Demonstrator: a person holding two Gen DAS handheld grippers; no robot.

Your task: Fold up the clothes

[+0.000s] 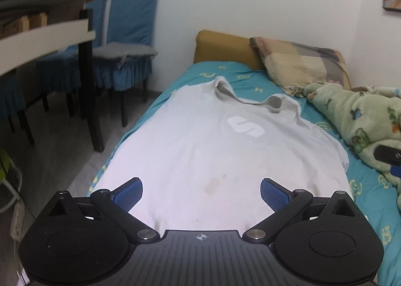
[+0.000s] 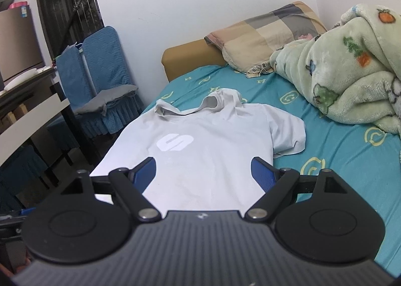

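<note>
Blanket (image 2: 351, 65) and pillow (image 2: 265, 35) beside flat T-shirt (image 2: 205, 140)

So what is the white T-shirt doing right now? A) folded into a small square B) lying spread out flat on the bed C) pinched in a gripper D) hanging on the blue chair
B: the white T-shirt lies spread flat on the teal bed sheet, and both the left gripper and right gripper are open above it, holding nothing.
</note>
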